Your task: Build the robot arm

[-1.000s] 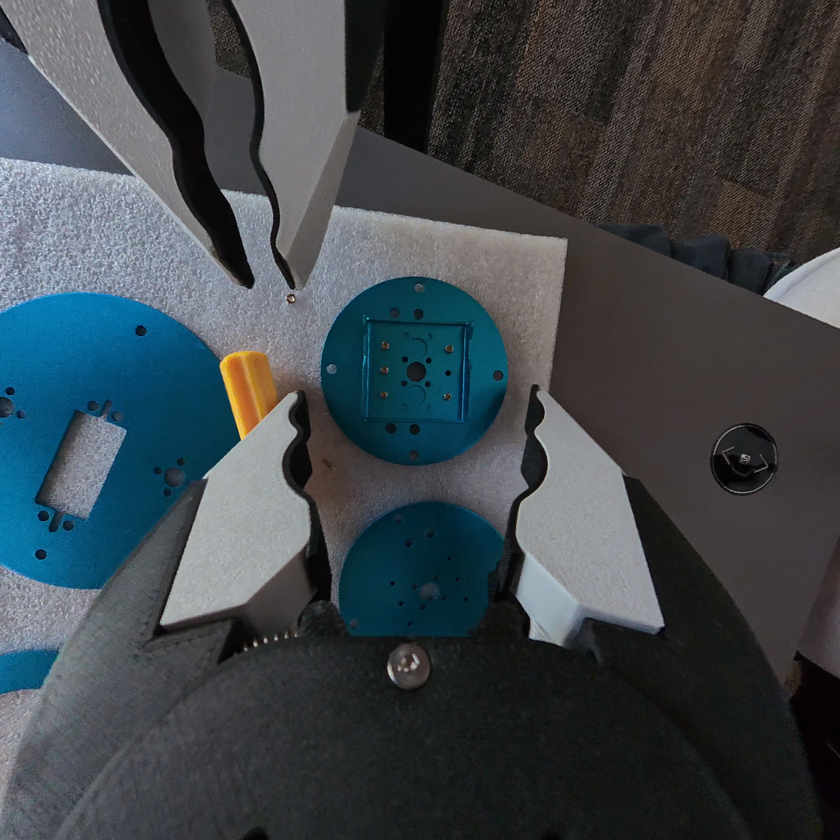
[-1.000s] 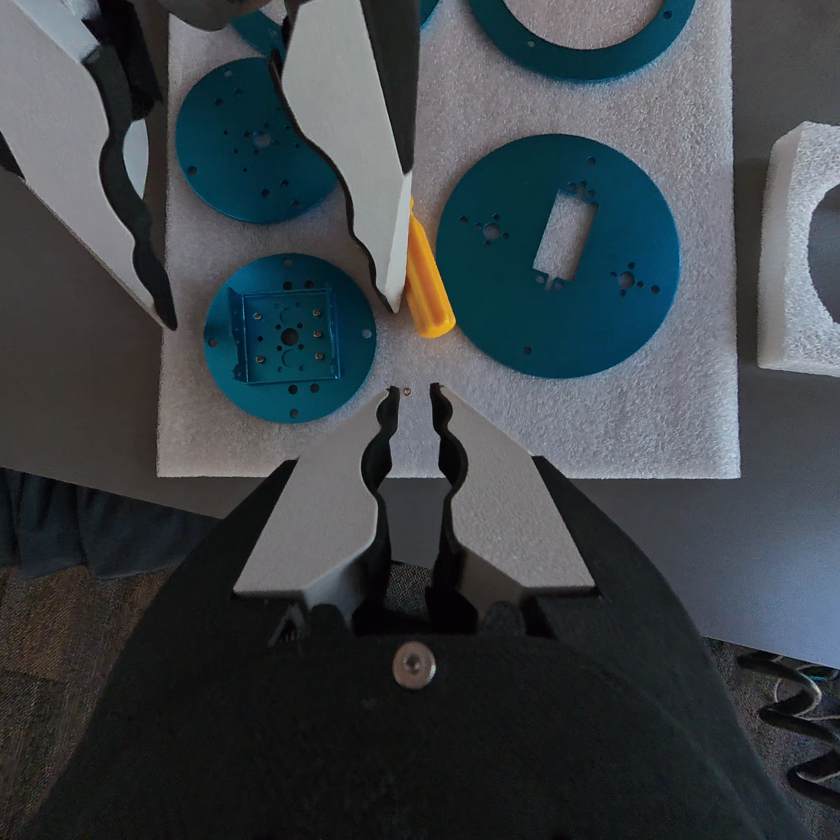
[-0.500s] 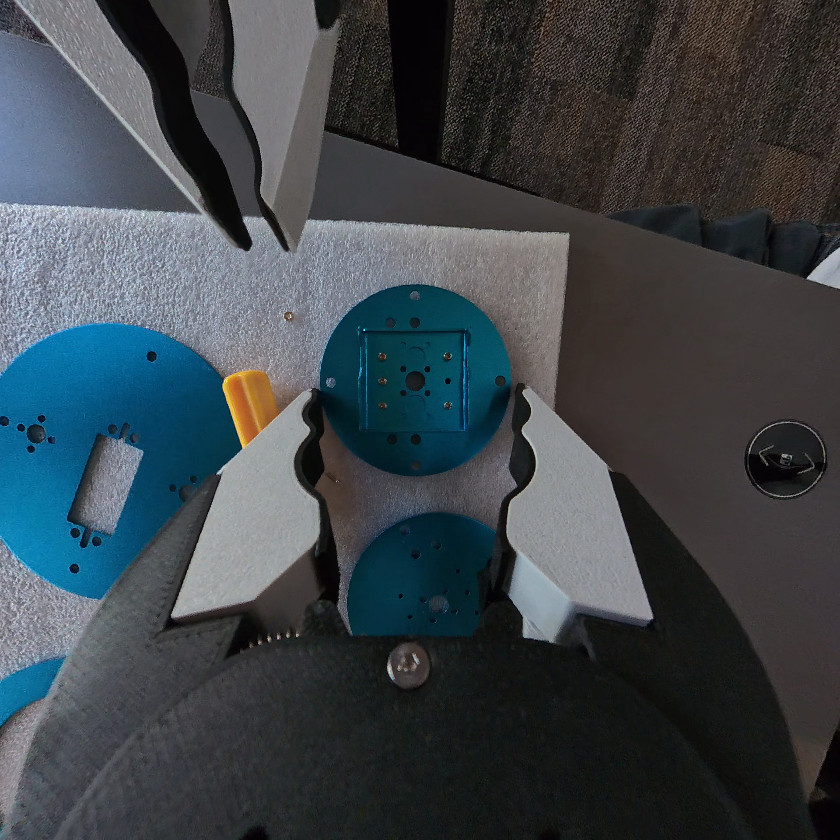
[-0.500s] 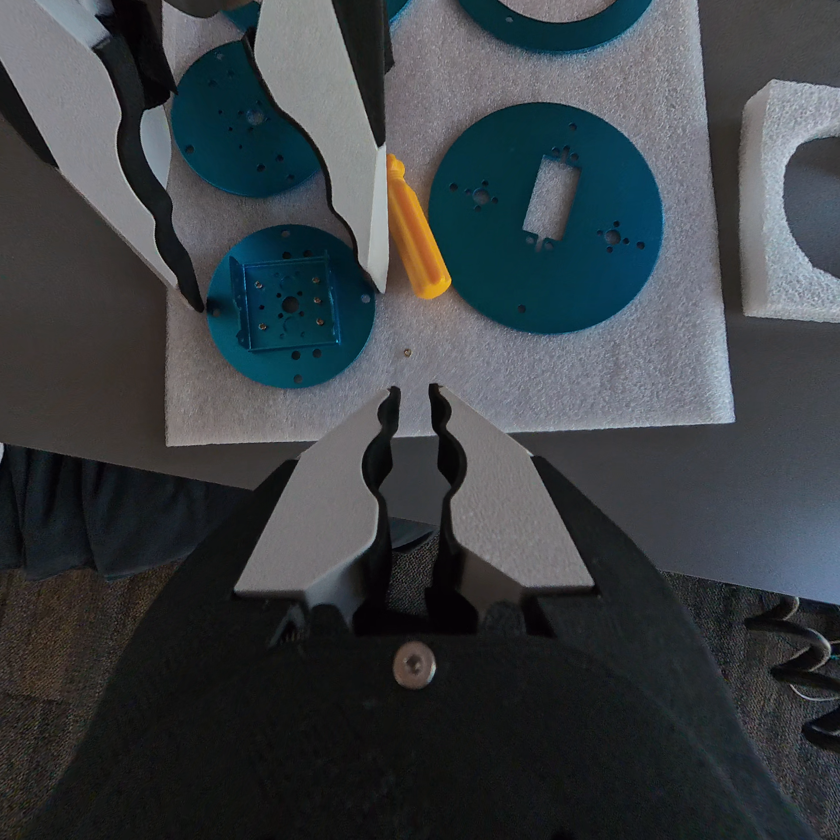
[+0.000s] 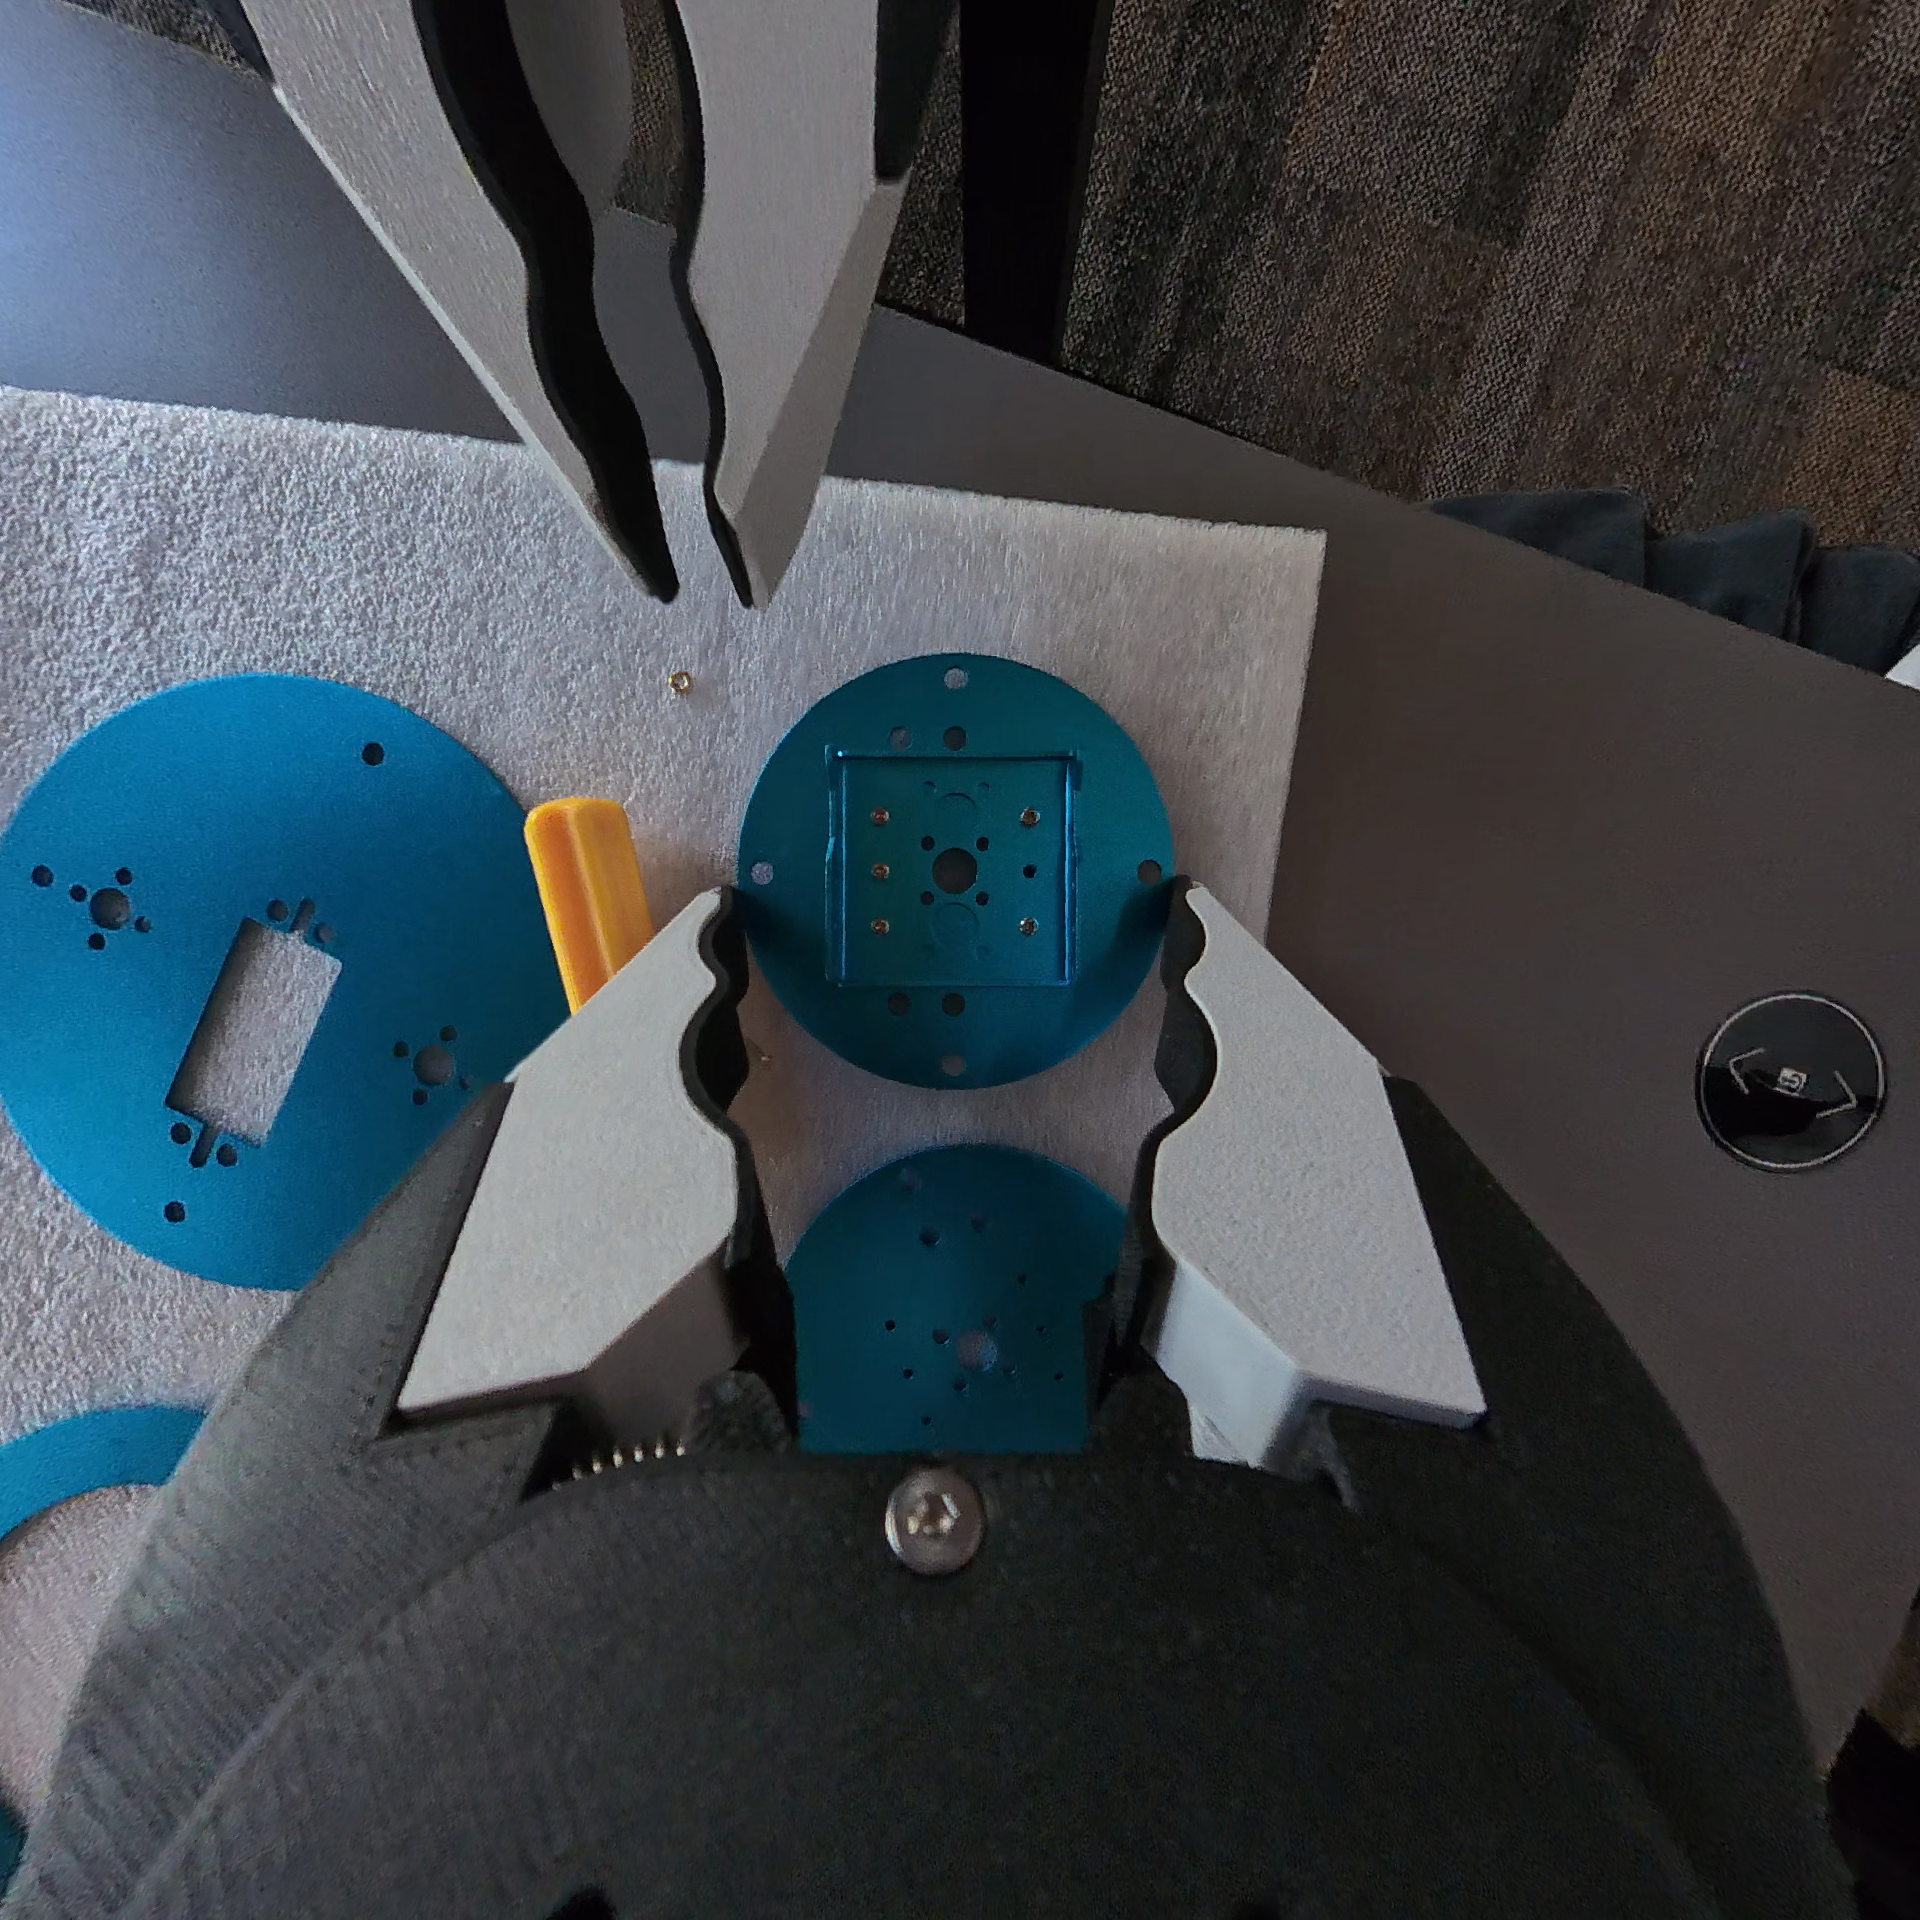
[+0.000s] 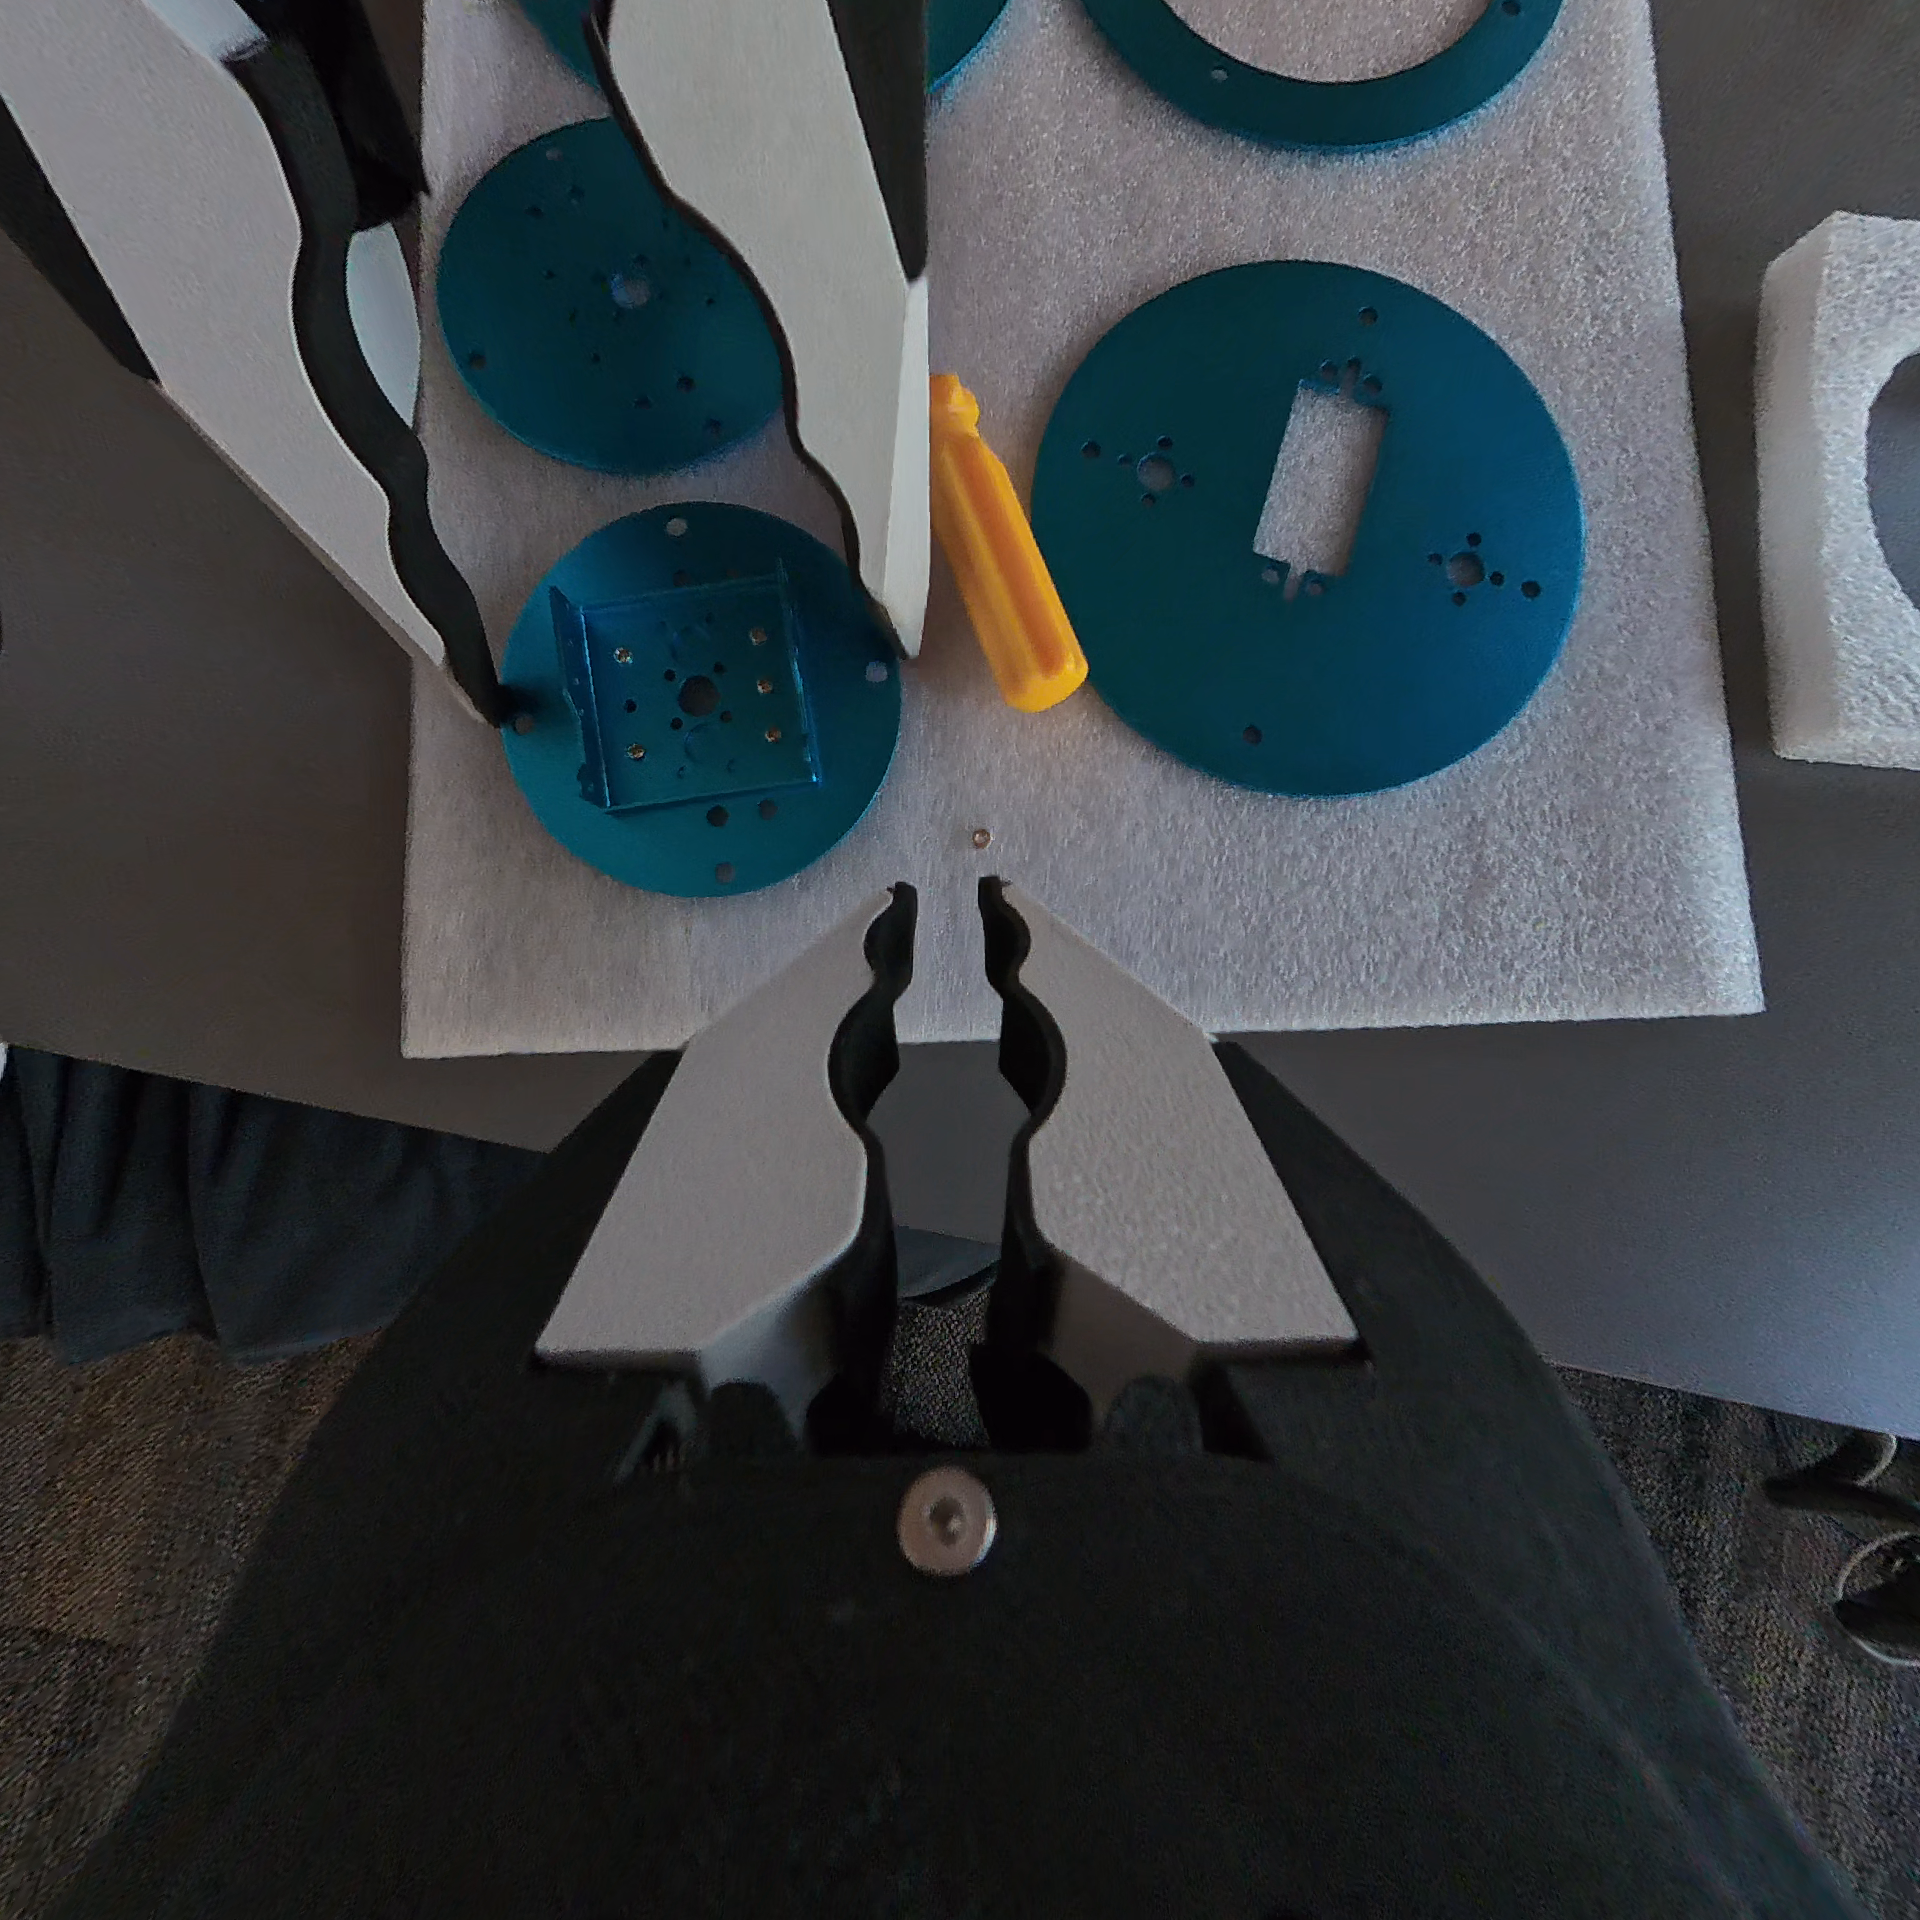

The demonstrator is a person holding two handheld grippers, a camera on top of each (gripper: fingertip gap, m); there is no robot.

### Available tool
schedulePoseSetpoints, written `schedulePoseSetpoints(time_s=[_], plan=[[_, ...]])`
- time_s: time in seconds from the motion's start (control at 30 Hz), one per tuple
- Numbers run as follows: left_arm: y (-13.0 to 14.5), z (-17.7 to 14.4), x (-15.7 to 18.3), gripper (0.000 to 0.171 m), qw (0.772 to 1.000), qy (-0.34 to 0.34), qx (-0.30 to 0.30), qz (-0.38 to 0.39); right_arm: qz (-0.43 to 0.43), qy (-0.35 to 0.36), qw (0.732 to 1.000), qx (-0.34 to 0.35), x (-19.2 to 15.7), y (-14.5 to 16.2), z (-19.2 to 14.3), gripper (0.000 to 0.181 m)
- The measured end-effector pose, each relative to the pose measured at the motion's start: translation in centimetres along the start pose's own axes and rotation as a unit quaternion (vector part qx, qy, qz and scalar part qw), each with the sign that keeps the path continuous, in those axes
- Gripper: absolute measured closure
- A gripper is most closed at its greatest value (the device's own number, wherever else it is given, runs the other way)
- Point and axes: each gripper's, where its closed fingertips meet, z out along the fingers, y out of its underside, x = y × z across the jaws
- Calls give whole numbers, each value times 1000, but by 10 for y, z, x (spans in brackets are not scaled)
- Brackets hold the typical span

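My left gripper is open wide, and its fingertips stand on either side of a blue disc with a square bracket. It also shows in the right wrist view over that disc. My right gripper is empty with its jaws only a narrow gap apart. Its tips sit just short of a tiny brass nut on the white foam sheet. The left wrist view shows the right gripper above the nut. A yellow screwdriver handle lies beside the left gripper.
A large blue disc with a rectangular cutout, a smaller drilled blue disc and a blue ring lie on the foam. A white foam block stands at the right. The grey table has a black round inset. Carpet lies beyond its edge. Some 7 cm of space lies between my two pairs of fingers.
My left gripper has moved forward so its tips now flank the bracket disc. My right gripper pulled back from the nut, then came closer again. Both jaw gaps are unchanged.
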Motion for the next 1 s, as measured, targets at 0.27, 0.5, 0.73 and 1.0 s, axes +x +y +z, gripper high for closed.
schedulePoseSetpoints(time_s=[0.27,0.5,0.73,1.0], plan=[[5,-20,-1,92,1000,-10,17,-23,-14,0,999,-32,7,-6,8,172],[18,-49,-1,92,997,-27,49,-56,-32,-16,996,-82,6,-3,15,172],[36,-75,1,92,993,-41,66,-85,-40,-21,992,-119,6,-1,18,174],[49,-99,-3,92,987,-56,96,-117,-55,-16,988,-143,4,-3,17,179]])
